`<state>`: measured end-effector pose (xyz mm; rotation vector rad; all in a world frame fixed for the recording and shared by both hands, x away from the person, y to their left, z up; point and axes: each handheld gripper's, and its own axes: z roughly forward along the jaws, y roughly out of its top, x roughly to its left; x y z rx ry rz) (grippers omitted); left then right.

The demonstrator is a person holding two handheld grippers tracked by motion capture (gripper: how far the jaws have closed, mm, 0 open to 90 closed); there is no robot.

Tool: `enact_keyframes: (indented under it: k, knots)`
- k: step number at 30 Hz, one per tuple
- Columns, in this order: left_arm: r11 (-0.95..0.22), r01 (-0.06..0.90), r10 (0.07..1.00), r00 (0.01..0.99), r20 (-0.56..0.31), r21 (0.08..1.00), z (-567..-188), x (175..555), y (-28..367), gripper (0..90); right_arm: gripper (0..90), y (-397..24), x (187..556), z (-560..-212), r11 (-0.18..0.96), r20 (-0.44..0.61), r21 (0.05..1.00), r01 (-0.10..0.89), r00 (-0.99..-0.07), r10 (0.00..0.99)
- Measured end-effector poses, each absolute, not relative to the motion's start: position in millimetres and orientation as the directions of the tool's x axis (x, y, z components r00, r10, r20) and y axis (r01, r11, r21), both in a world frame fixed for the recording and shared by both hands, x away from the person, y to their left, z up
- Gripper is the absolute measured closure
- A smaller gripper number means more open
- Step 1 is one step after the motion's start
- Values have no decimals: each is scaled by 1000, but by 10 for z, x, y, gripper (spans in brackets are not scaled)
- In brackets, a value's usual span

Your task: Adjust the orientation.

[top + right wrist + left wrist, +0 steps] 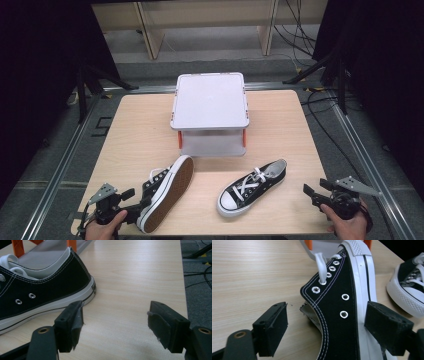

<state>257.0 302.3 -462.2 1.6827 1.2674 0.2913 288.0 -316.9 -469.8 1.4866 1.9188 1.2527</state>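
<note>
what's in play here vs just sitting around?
In play:
- tipped shoe, on its side, heel between the open jaws of the left gripper
- upright shoe, near the open right gripper

Sitting around:
- lidded box
- floor cables

Each hand is carrying a black two-jaw tool. The left gripper (131, 201) is wearing a grey three-cornered plate on top, and a thin cable is trailing off its near left side. The right gripper (306, 192) is carrying the same grey plate on its far right. In the left gripper view, its blocky matte-black pads (272, 327) are sitting on flat black arms, each showing a brass-ringed hole. The right gripper's pads (71, 323) are looking scuffed and frayed at the edges.
</note>
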Motion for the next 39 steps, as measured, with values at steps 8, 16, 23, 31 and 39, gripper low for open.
enact_keyframes:
  k: [8, 16, 23, 31, 39]
  knots:
    - [-72, 565, 828, 493, -267, 822, -4542, 2472, 2808, 215, 293, -3173, 2879, -4696, 28, 198, 836, 549, -349, 916]
    - [-50, 580, 783, 529, -329, 813, -4553, 2442, 2735, 352, 292, -3173, 2879, -4695, 29, 197, 836, 548, -349, 916]
    - [-182, 533, 785, 585, -205, 826, -4488, 2375, 2543, 377, 292, -3175, 2877, -4695, 28, 197, 837, 547, -348, 917]
    - [-267, 501, 784, 610, -117, 823, -4453, 2317, 2409, 409, 292, -3171, 2879, -4693, 28, 197, 837, 547, -349, 916]
    - [-234, 515, 764, 622, -172, 824, -4424, 2288, 2338, 383, 293, -3174, 2880, -4695, 29, 197, 836, 547, -349, 916]
